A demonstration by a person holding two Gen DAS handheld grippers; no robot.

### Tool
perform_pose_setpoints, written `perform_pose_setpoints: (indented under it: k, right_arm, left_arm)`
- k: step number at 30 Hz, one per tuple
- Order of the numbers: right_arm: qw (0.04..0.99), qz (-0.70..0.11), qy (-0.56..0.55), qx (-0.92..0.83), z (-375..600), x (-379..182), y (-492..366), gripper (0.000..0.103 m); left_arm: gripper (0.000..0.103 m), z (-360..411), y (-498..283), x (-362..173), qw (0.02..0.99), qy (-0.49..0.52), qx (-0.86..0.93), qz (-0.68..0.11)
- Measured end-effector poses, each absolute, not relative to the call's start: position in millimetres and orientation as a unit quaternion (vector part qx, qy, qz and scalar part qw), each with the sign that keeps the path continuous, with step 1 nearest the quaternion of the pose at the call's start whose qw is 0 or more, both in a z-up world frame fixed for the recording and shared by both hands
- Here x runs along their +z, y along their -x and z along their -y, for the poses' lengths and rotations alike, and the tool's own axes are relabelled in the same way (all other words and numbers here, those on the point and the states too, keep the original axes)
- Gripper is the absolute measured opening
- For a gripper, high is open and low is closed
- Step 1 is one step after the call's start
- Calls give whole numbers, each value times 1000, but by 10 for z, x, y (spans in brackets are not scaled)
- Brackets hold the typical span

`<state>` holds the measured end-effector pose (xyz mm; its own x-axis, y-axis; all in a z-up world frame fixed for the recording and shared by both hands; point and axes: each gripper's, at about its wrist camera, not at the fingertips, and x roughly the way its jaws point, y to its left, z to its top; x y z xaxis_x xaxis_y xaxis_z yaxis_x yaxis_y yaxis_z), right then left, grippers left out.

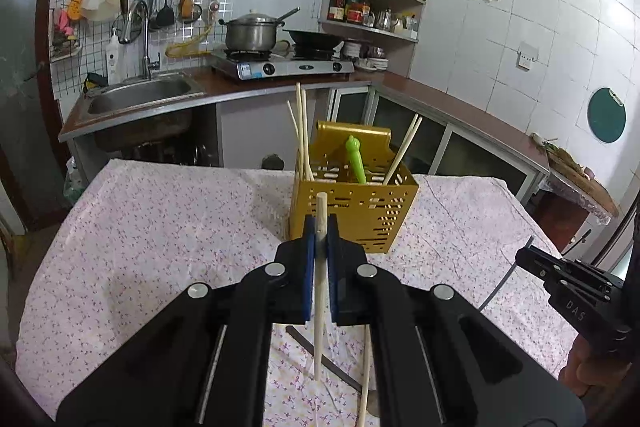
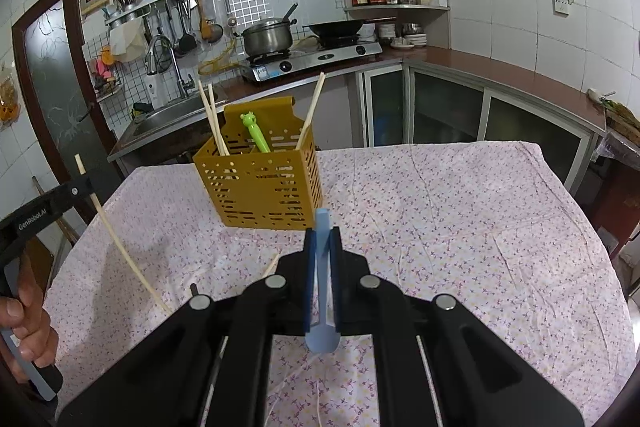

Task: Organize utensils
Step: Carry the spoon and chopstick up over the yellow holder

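The yellow perforated caddy (image 2: 260, 183) on the cloth-covered bench (image 2: 460, 227) already holds several chopsticks and a green-handled utensil (image 2: 254, 133). In front of the caddy, the left gripper (image 1: 320, 227) clamps a wooden chopstick (image 1: 319, 287) and the right gripper (image 2: 321, 239) clamps a blue spoon (image 2: 322, 283). More chopsticks (image 1: 366, 367) lie on the bench, nearer than the caddy, so I judge the task roughly half done.

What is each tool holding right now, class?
Left tool: shut on a wooden chopstick.
Right tool: shut on a blue spoon.
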<state>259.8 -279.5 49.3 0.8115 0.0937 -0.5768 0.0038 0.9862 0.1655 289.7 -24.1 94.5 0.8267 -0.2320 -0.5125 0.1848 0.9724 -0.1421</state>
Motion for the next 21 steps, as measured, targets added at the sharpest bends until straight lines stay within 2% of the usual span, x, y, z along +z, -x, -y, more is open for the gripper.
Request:
perform_pose_setpoints:
  k: [10,21]
  right_arm:
    - [961,-265,-71,43,2857,1008,-2718,7]
    - [975,-212,-46,52,2724,1707,-3252,7]
  left_arm:
    - [4,267,-3070,1430,966,26,-110,-233]
    - [4,451,-3620,2249,979,31,-111,-169]
